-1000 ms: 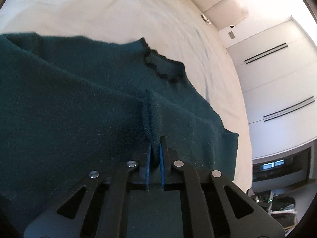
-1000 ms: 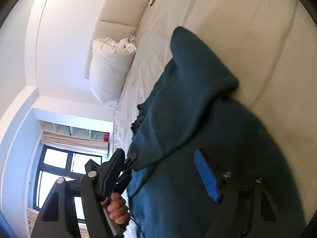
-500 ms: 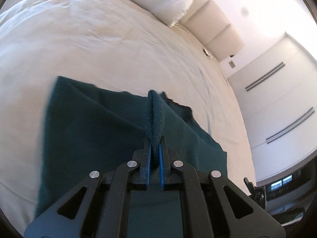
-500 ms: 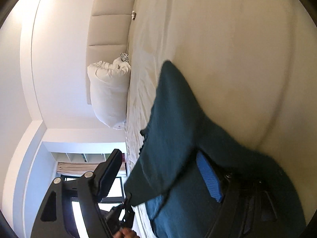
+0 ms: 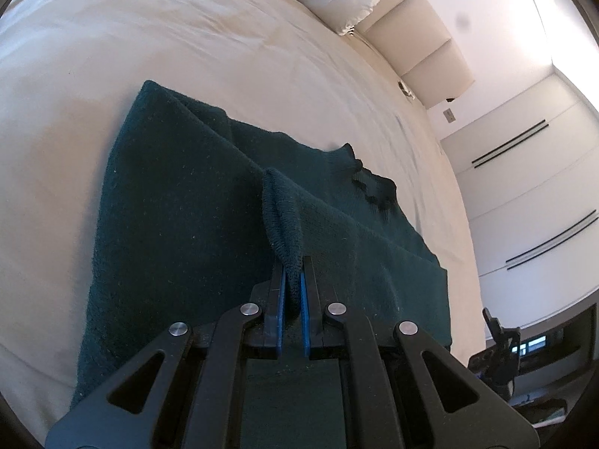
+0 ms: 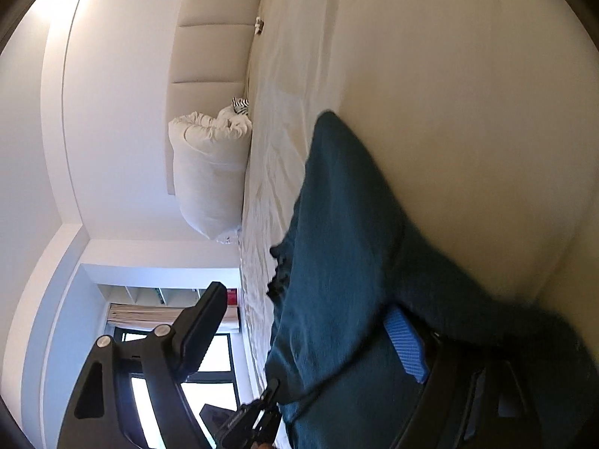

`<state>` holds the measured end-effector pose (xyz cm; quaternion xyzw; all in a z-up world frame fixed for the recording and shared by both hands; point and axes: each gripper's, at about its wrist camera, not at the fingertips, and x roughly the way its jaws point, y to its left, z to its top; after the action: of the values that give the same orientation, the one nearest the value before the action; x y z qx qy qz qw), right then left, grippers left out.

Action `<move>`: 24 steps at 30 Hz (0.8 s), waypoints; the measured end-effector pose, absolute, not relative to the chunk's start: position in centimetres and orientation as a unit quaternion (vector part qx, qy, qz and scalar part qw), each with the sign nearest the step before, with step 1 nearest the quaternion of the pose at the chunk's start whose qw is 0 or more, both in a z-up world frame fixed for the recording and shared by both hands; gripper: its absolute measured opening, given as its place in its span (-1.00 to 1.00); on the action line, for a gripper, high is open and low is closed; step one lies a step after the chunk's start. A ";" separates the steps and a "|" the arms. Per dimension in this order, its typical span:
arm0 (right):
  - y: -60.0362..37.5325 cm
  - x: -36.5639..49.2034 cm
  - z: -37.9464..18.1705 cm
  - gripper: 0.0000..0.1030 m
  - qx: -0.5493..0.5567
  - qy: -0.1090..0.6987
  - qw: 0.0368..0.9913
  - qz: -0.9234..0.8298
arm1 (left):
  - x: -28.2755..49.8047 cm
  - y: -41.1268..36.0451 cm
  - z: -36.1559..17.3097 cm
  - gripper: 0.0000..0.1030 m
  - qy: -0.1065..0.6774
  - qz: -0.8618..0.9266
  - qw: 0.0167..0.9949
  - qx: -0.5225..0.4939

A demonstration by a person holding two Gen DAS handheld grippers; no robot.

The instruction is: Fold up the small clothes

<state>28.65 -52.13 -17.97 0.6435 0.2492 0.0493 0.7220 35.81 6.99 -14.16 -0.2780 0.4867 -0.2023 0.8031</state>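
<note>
Dark green sweater on the bed

Left gripper (image 5: 291, 284) pinches a raised sweater (image 5: 179, 232) fold; right gripper (image 6: 307, 336) gapes wide over it on the bed (image 5: 187, 37). No legible writing.

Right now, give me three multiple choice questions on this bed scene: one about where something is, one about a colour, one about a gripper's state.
1. Where does the sweater lie?
A. on the bed
B. on a chair
C. on the floor

2. What colour is the sweater?
A. red
B. dark green
C. white

3. How does the left gripper stand?
A. wide open, holding nothing
B. out of view
C. shut on a fold of the sweater

Answers:
1 A, since the cream sheet surrounds the garment.
2 B, since the knit looks dark teal green in both views.
3 C, since a ridge of knit is pinched between the blue pads, while the right gripper stands open.
</note>
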 end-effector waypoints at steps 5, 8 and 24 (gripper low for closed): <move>-54.3 29.1 -18.8 0.60 0.669 0.209 0.712 0.051 | 36.2 5.9 -15.2 -0.90 0.491 -0.209 0.800 -0.275; -54.9 29.1 -19.3 0.55 0.680 0.196 0.704 0.054 | 35.7 5.6 -15.3 -0.90 0.494 -0.208 0.802 -0.264; -52.5 26.0 -15.5 0.59 0.599 0.289 0.744 0.060 | 33.7 7.5 -13.5 -0.83 0.523 -0.159 0.808 -0.220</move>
<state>26.01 -52.53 -15.52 0.5993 0.2893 0.0599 0.7440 33.67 7.53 -13.55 -0.2203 0.5228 -0.1586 0.8081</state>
